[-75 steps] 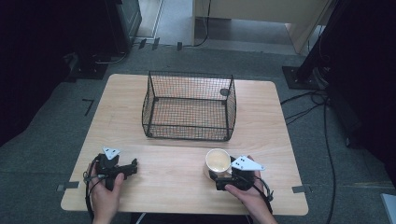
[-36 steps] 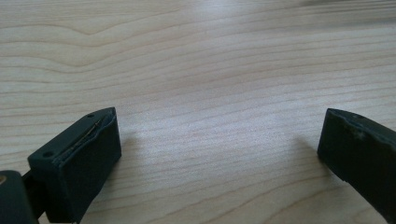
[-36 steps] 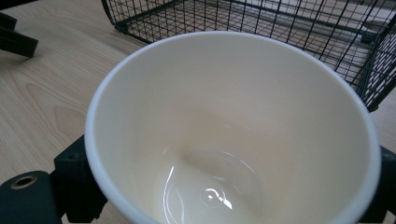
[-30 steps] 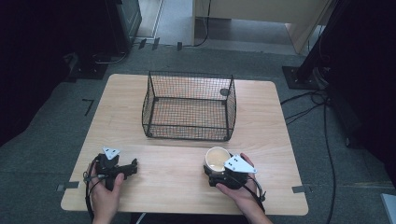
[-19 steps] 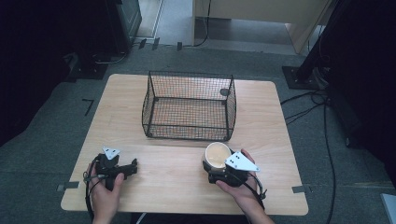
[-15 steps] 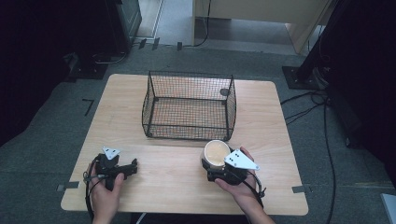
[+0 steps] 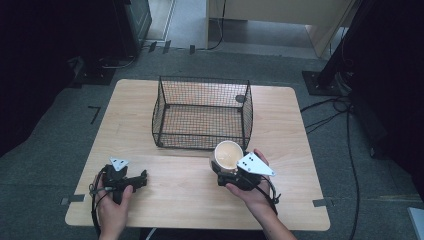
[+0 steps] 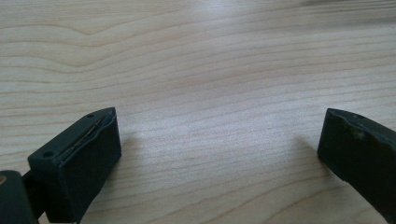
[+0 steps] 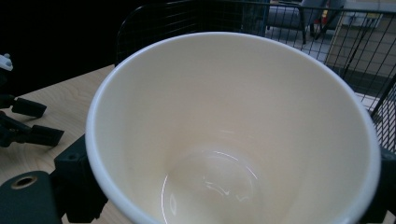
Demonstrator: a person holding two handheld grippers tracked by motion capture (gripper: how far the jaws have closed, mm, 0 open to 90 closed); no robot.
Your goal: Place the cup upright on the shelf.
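While the wire basket point(image 7: 202, 112) stands empty, the cup point(image 7: 227, 154) holds nothing.

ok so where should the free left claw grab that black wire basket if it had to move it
Best guess: the top rim wire of the black wire mesh basket, on its near left corner, coming down from above. The walls stand upright and the top is open, so one jaw can go inside and one outside. The left claw is open on the light wooden table.

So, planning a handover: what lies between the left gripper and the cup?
Bare table, as the high view shows. The left gripper rests open on the wood, and the right gripper holds the cream cup beside the wire basket.
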